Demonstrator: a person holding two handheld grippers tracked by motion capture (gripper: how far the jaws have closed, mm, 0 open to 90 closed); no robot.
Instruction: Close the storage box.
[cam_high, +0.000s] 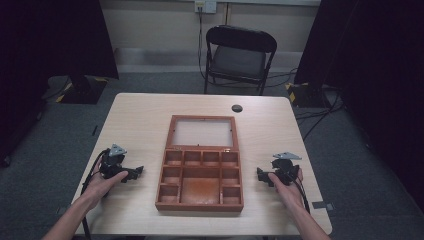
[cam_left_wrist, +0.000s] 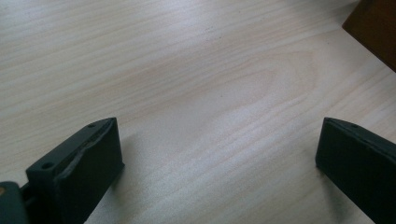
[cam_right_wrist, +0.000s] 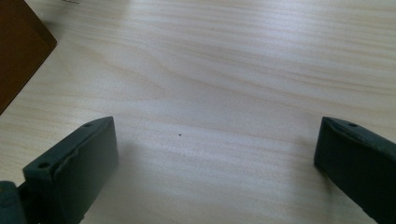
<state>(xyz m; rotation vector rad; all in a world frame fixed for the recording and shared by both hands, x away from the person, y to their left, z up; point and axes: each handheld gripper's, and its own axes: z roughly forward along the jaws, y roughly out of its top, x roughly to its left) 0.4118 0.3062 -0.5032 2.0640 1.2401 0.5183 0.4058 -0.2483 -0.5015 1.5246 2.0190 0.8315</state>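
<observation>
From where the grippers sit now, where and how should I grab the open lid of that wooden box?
Grip the lid's far rail. It lies flat on the table behind the wooden box, hinged at its near edge, so only the far side can lift. Probably bring the right gripper, jaws open, around beyond it and pinch that thin rail.

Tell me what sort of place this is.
Probably a recording room or lab: black curtains flank a pale wooden table, a folding chair beyond it, and cables trail across grey carpet.
</observation>
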